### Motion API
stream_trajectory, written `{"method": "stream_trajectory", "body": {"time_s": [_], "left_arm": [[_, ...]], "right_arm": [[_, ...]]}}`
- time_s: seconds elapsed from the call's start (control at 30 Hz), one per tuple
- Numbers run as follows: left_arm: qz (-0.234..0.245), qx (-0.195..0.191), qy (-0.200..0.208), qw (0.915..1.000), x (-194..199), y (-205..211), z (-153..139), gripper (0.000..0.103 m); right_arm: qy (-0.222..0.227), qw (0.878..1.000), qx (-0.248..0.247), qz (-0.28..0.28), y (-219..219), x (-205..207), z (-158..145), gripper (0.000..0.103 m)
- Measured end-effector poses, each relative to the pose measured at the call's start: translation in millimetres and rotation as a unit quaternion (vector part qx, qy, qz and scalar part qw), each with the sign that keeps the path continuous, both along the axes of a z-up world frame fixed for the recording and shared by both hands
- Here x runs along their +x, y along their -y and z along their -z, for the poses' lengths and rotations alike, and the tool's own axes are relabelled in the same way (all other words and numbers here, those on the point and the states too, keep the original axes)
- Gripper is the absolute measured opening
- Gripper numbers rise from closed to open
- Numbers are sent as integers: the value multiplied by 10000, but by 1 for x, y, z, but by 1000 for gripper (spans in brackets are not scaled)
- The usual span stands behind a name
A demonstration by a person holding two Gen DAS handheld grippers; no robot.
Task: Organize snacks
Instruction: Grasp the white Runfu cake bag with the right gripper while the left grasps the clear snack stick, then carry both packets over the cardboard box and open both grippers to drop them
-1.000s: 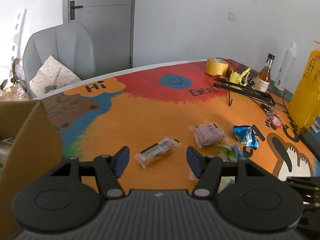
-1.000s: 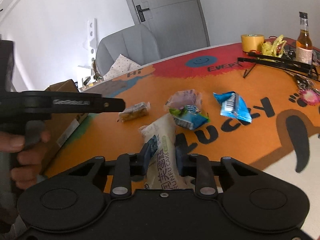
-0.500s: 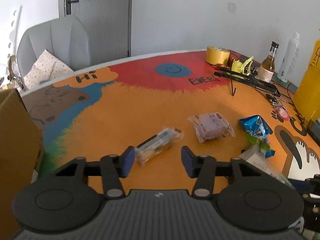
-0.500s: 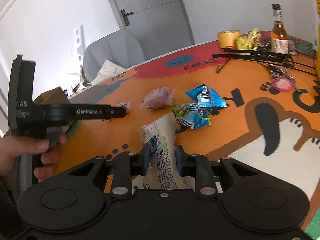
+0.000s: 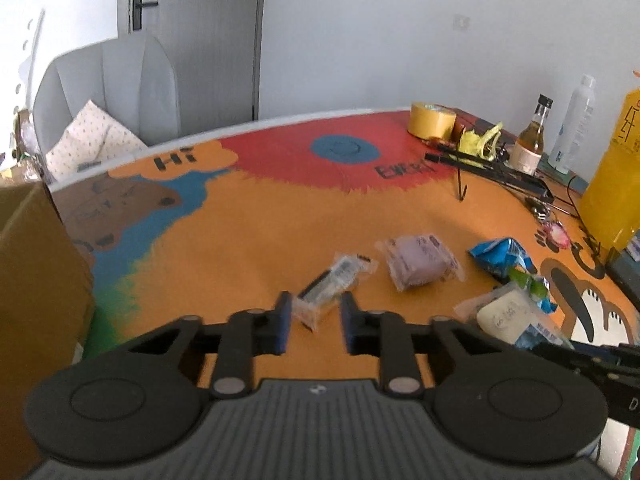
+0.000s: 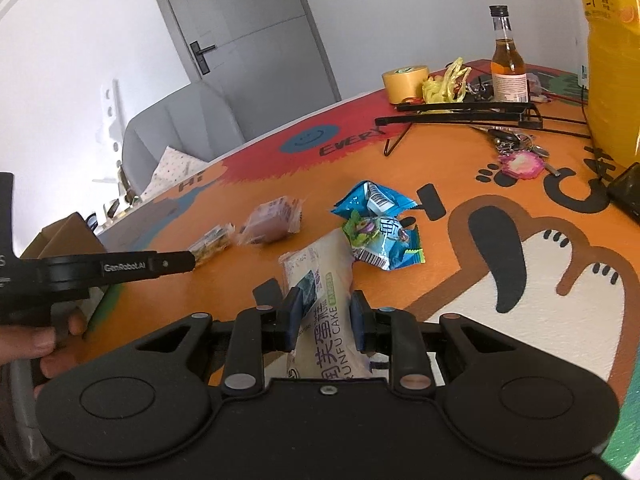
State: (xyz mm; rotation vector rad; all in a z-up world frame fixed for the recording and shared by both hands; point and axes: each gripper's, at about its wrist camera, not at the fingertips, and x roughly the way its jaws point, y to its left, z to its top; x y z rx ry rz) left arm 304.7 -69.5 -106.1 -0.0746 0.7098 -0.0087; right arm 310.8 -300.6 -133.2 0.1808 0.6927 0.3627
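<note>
Left closing in, right already loaded

Your left gripper [image 5: 312, 322] is closing around the clear-wrapped bar [image 5: 334, 282] lying on the table [image 5: 248, 240], pads not yet touching; light, crinkly, slippery, so pinch mid-length. Your right gripper [image 6: 325, 322] pinches the soft cake packet [image 6: 324, 292].

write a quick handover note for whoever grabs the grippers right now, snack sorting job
Right gripper: shut on the white cake packet.
Left gripper: jaws closing around the clear-wrapped bar, pads not yet pressing.
On the table: purple packet, blue packet, green packet.
Cardboard box sits at the left edge; its inside is not visible.
Left: finish the grasp, then move all five snacks.
</note>
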Motion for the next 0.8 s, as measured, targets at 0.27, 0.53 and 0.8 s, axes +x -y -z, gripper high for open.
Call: {"method": "stream_trajectory", "body": {"time_s": [0.27, 0.53, 0.8], "left_arm": [[-30, 312, 254, 9992, 16, 12, 9, 75], [64, 318, 69, 9995, 22, 16, 24, 49], [125, 228, -17, 9997, 9, 10, 19, 18]], "right_arm": [[-28, 9993, 285, 241, 6, 6, 3, 24], [10, 9990, 346, 267, 0, 10, 4, 31], [3, 9999, -148, 25, -12, 1, 1, 56]]}}
